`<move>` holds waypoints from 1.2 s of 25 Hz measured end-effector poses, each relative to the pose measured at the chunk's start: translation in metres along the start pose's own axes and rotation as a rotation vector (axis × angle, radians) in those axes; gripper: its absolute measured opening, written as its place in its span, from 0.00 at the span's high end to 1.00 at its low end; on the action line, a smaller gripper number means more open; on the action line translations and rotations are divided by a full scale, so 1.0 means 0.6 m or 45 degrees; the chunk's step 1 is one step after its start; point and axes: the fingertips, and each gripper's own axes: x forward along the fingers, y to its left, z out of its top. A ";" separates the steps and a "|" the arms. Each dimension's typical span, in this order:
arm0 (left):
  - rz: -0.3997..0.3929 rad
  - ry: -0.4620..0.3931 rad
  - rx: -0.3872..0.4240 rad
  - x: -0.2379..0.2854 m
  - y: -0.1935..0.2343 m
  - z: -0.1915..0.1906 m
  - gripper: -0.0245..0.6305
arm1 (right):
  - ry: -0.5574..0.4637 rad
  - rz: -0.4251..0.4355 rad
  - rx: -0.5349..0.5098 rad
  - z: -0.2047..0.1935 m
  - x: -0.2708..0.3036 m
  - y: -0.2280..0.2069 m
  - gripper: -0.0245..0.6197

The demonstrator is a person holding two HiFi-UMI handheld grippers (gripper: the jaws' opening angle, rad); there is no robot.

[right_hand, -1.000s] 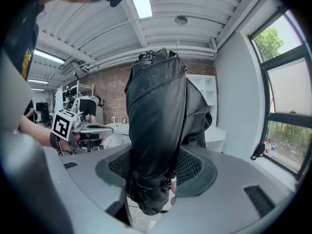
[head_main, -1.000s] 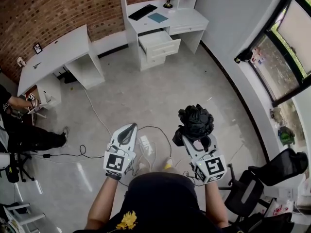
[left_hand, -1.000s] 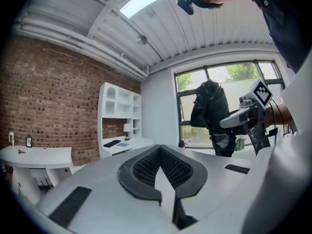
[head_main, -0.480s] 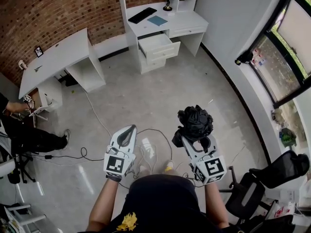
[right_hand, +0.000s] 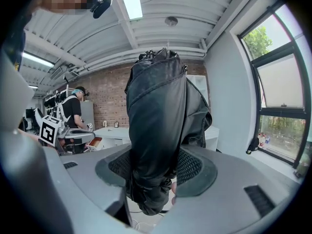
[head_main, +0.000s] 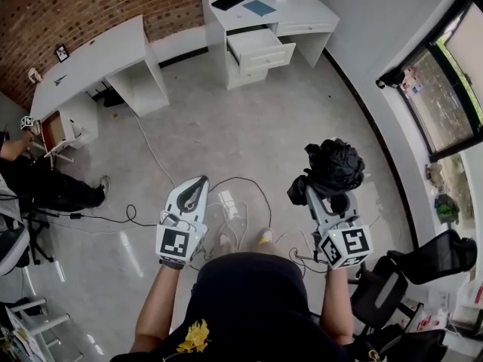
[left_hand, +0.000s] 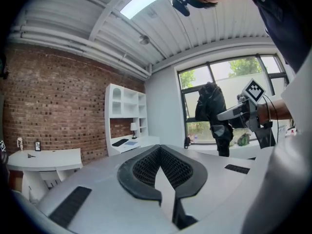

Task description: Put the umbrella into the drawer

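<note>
Grey floor (head_main: 249, 134) is spread between the person and the white tabletop (head_main: 298, 10) at twelve o'clock, under which the drawer (head_main: 263, 49) is already pulled open. The folded black umbrella (head_main: 336, 166) is clamped upright between the fingers of the right gripper (head_main: 321, 196), well apart from the drawer. The left gripper (head_main: 195, 192) is held closed on nothing. Carrying it across and placing it are judged to be left.

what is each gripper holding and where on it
The right gripper grips the folded black umbrella near its lower end. The left gripper holds nothing, jaws together.
</note>
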 end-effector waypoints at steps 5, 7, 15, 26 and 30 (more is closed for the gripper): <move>0.009 0.034 -0.035 -0.034 0.076 -0.033 0.94 | 0.001 -0.046 0.114 -0.010 0.011 0.046 0.61; 0.026 0.041 -0.032 -0.038 0.103 -0.035 0.94 | 0.014 -0.063 0.124 -0.015 0.010 0.052 0.61; -0.023 -0.015 -0.286 0.008 0.103 -0.037 0.94 | 0.063 -0.095 0.142 -0.050 0.025 0.022 0.61; 0.055 0.014 -0.107 0.298 0.163 0.019 0.94 | 0.111 0.003 0.086 -0.015 0.230 -0.171 0.61; 0.062 0.029 -0.117 0.382 0.149 0.029 0.94 | 0.134 0.024 0.063 -0.012 0.280 -0.243 0.61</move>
